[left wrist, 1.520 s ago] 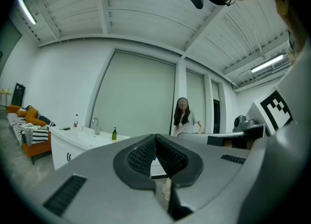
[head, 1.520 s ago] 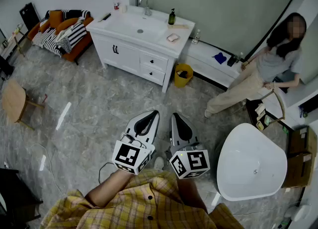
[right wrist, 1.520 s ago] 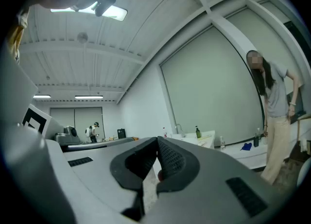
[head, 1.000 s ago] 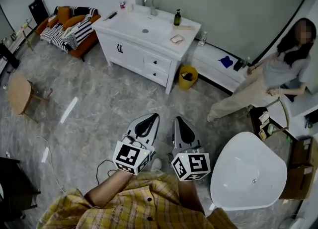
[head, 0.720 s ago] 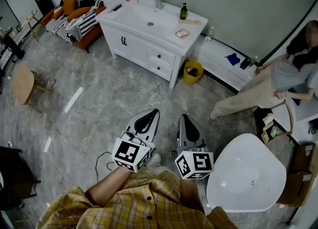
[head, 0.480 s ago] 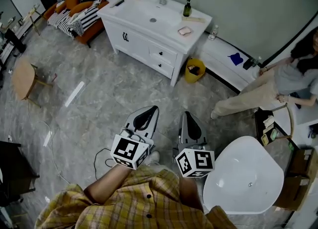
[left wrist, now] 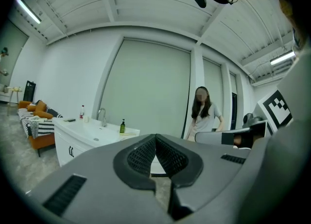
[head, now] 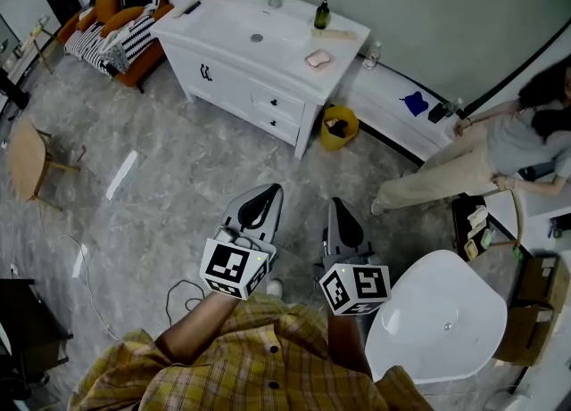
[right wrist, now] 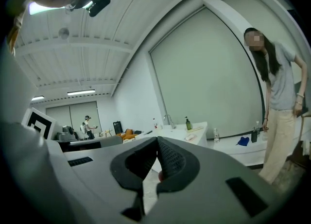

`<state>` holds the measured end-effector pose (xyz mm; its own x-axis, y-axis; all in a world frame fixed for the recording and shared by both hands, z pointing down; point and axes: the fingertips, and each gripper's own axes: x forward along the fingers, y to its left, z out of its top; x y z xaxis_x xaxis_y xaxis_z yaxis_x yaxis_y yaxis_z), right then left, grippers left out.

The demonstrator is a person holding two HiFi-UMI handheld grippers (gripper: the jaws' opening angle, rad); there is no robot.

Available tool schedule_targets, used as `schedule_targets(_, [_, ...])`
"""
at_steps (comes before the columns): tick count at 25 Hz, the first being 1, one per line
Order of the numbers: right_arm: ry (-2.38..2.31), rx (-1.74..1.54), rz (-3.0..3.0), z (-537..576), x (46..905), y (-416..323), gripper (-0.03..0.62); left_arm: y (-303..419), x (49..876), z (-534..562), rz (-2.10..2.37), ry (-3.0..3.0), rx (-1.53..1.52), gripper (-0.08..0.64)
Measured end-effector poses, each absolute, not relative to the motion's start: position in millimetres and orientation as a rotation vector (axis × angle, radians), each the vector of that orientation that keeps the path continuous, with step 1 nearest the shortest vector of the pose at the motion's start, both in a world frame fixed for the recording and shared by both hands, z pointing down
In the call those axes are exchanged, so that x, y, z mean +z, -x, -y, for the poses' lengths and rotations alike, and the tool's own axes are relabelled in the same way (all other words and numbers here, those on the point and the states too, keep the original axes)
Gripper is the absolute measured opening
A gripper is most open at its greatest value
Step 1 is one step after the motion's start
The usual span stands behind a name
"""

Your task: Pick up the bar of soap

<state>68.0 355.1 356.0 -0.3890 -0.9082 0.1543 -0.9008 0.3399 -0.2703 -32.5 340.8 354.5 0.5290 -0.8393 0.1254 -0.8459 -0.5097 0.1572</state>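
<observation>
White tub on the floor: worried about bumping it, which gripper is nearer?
Right. The right gripper is close beside the white tub, not touching; the left gripper lies beyond it, farther from the tub.

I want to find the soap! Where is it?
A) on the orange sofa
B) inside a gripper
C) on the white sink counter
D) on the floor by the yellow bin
C: the bar of soap lies on the white sink counter, to the right of the basin and near the green bottle.
</observation>
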Motion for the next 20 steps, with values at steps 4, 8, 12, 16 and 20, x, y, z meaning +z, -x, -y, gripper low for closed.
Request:
schedule_targets(4, [1.762,-0.494,-2.534,-303.2,354.7,-68.9,0.02,34.4,354.5,-286.2,1.404,-2.568,0.038,0.012])
schedule_targets(8, [1.759,-0.501,-2.51,-249.2,345.6,-61.9,0.02,40.3,346.3,-234.6,1.385,-2.587,0.043,0.012])
schedule_targets(12, [1.762,-0.515,-2.502,-202.1,339.9,-54.1,0.02,49.3,342.1,-185.9,1.364,-2.586,0.041,0.012])
schedule_targets(16, [1.778,-0.531,-2.503,-164.4,340.9,-44.0,0.02,61.4,339.6,-146.9,1.38,-2.599,0.045,0.012])
schedule_targets(20, [1.803,-0.569,-2.477,-128.8,343.8,-40.2,0.02,69.0,338.7,-112.4,1.381,-2.623,0.061,0.012])
